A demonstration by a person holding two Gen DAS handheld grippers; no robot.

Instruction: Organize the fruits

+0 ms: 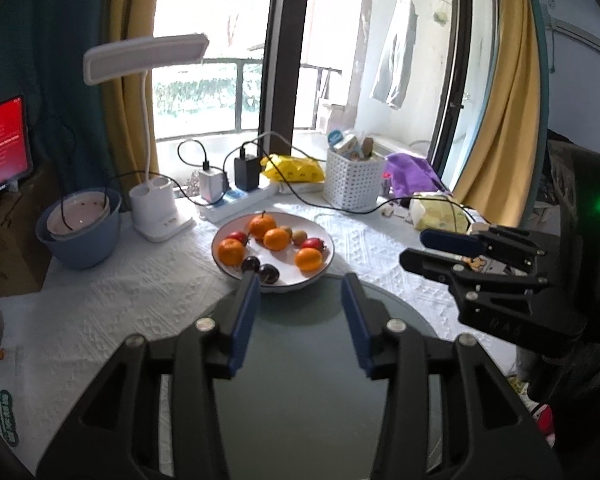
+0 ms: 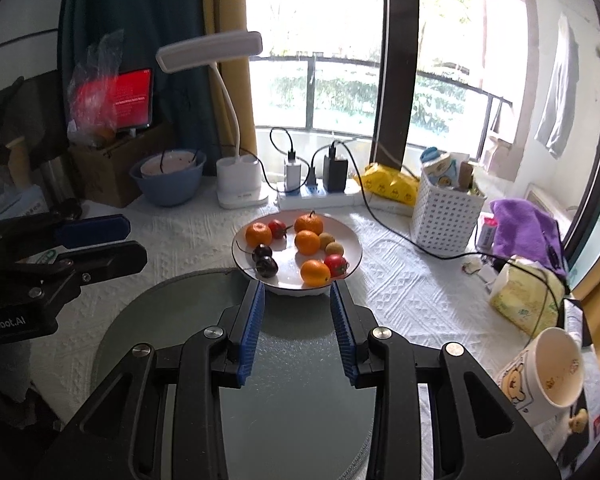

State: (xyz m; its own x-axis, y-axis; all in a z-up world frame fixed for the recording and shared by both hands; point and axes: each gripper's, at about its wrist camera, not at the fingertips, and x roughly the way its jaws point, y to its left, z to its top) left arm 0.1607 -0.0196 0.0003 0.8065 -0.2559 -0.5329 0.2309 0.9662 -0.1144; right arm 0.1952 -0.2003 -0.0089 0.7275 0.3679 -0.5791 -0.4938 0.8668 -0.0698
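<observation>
A white plate [image 1: 324, 264] [image 2: 352, 240] on the white tablecloth holds several oranges [image 1: 276, 239] [image 2: 307, 242], red cherry tomatoes [image 1: 313, 245] [image 2: 336, 265], two dark cherries [image 1: 269, 273] [image 2: 266, 267] and small kiwi berries [image 1: 299, 237] [image 2: 334, 248]. A grey-green round plate [image 1: 300, 380] [image 2: 292, 360] lies bare just in front of it. My left gripper [image 1: 300, 280] hovers open and empty over the grey plate, fingertips at the white plate's near rim. My right gripper [image 2: 298, 286] is likewise open and empty there. Each gripper shows in the other's view, the right [image 1: 414, 246] and the left [image 2: 136, 240].
Behind the plate stand a white desk lamp [image 1: 160, 208], a power strip with chargers and cables [image 2: 316, 196], a blue bowl [image 1: 80, 240], a white basket [image 2: 444, 220], a yellow bag [image 2: 388, 184] and purple cloth [image 2: 524, 228]. A paper cup [image 2: 548, 368] and tissue pack [image 2: 524, 300] sit right.
</observation>
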